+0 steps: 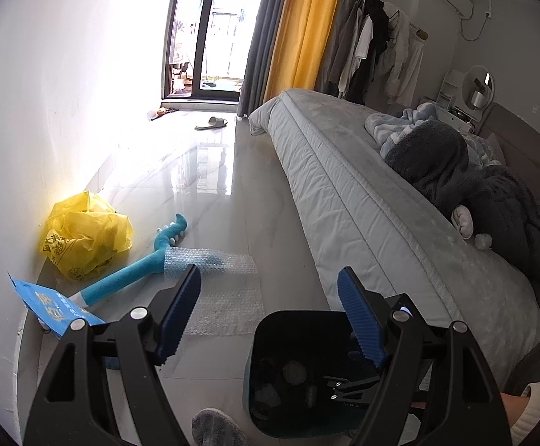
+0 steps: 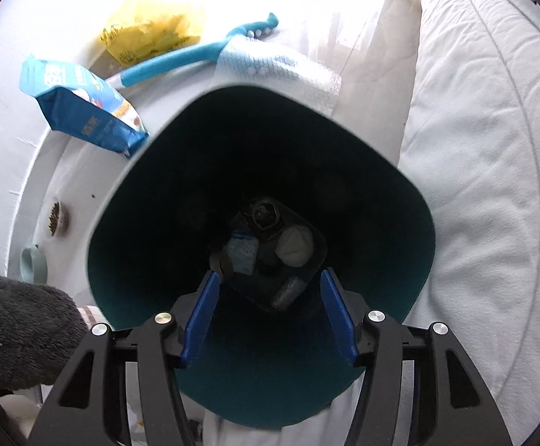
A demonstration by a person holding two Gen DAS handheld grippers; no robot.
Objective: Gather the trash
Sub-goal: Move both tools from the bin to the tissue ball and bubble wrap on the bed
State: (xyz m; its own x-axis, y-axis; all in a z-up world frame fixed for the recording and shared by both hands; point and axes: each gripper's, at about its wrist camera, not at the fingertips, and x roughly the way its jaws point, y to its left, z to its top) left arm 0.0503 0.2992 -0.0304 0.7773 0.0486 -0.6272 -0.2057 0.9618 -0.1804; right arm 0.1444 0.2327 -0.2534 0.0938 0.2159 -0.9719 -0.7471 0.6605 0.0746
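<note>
A dark teal trash bin (image 2: 128,260) stands on the floor beside the bed; it also shows in the left wrist view (image 1: 270,334). Several crumpled bits of trash (image 2: 294,247) lie at its bottom. My right gripper (image 2: 270,316) is open and empty, hanging over the bin's mouth. My left gripper (image 1: 270,316) is open and empty above the floor. On the floor lie a yellow plastic bag (image 1: 84,239), a blue snack packet (image 1: 52,304), a sheet of bubble wrap (image 1: 225,297) and a blue foam stick (image 1: 136,271).
A bed (image 1: 363,200) with grey blankets (image 1: 456,171) runs along the right. A white wall (image 1: 28,130) is on the left. A slipper (image 1: 212,123) lies near the balcony door. Two small bowls (image 2: 34,260) sit by the wall.
</note>
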